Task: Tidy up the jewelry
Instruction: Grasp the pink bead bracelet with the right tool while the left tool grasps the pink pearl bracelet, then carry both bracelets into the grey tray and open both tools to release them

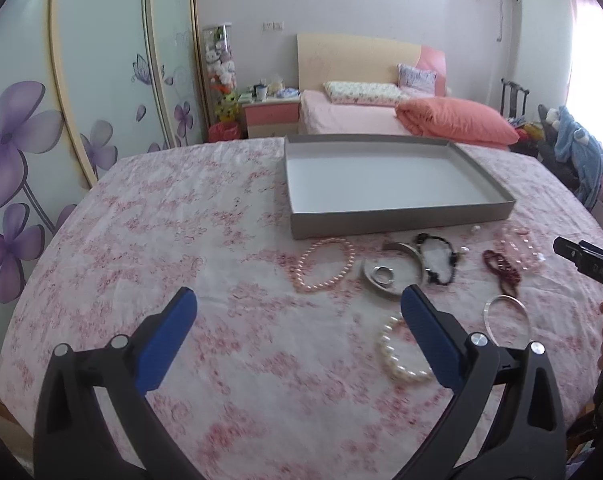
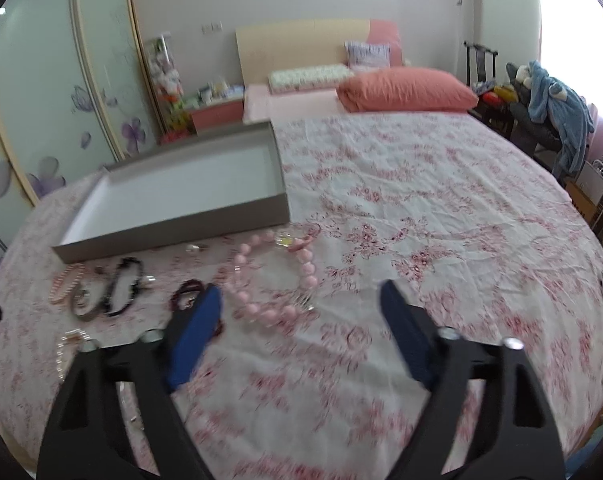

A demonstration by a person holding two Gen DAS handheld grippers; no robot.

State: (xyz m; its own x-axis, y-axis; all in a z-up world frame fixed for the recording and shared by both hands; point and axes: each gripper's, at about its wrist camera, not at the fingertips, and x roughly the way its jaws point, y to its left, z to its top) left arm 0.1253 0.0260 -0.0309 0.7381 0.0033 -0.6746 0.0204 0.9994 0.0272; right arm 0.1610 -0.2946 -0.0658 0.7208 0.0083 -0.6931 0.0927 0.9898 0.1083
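So there's a desk (image 1: 141, 240) under a pink floral cloth, and a shallow grey tray (image 1: 401, 216) sits toward its far edge. All the jewelry lies loose on the cloth just in front of the tray: pink pearl bracelet (image 1: 324, 266), silver bangle (image 1: 393, 272), black bead bracelet (image 1: 441, 258) (kinda blurry). Both the left gripper (image 1: 297, 300) and right gripper (image 2: 301, 296) hover with fingers spread wide, holding nothing.
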